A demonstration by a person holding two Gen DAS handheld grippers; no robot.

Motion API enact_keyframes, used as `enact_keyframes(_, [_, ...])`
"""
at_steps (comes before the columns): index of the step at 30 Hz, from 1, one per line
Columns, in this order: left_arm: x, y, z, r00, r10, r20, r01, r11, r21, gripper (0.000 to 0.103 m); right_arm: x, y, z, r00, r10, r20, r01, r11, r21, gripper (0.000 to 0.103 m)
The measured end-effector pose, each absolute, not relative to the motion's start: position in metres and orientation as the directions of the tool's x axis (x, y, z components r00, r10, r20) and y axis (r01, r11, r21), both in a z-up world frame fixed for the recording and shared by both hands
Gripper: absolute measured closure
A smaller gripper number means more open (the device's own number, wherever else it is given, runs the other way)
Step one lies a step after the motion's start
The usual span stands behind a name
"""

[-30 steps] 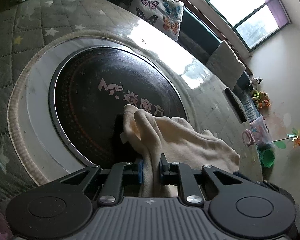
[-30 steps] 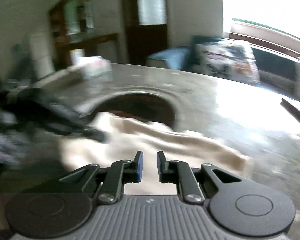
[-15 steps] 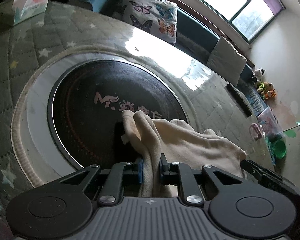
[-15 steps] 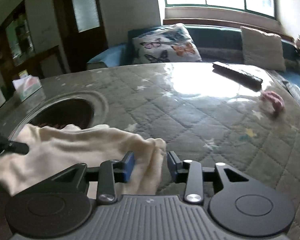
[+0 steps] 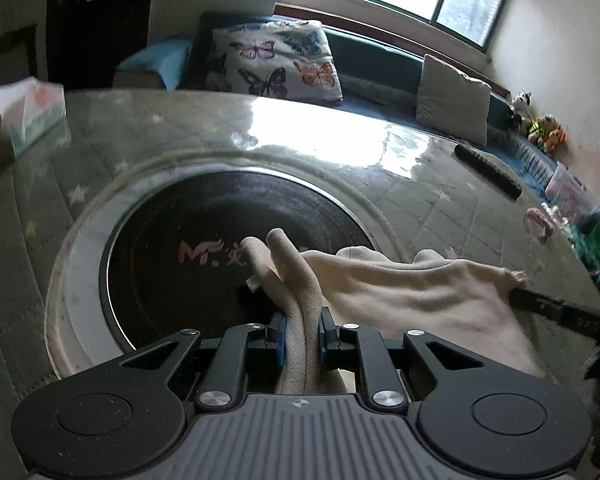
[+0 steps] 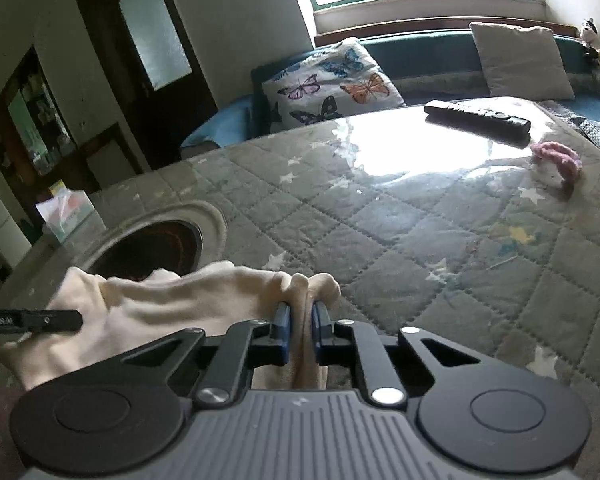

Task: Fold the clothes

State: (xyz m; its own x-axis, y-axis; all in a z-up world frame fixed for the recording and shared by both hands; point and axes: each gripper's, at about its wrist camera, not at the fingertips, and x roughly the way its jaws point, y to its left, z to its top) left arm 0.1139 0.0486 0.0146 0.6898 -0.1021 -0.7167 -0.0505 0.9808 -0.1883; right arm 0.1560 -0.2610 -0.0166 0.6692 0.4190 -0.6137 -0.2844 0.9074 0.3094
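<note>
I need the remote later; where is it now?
The remote lies at the table's far right in the right wrist view, near the pink scrunchie, before the sofa.

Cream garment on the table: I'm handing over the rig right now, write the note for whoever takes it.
Left gripper: shut on one bunched edge of the cream garment, over the dark round cooktop.
Right gripper: its jaws have just been closing, now shut on the opposite bunched edge.
Garment hangs between both grippers above the quilted table cover, crumpled.
Done: both ends gripped. No fold made yet.
Left: spread it flat on the cover, probably clear of the remote, then fold.
</note>
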Motion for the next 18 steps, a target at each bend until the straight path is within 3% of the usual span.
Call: enact_keyframes(18, [0.109, 0.007, 0.029, 0.735, -0.058, -0.676, 0.024, 0.998, -0.060, 0.088, 0.128, -0.280, 0.006, 0.734, 0.403, -0.547, -0.247, 0.908, 0.339, 0.094])
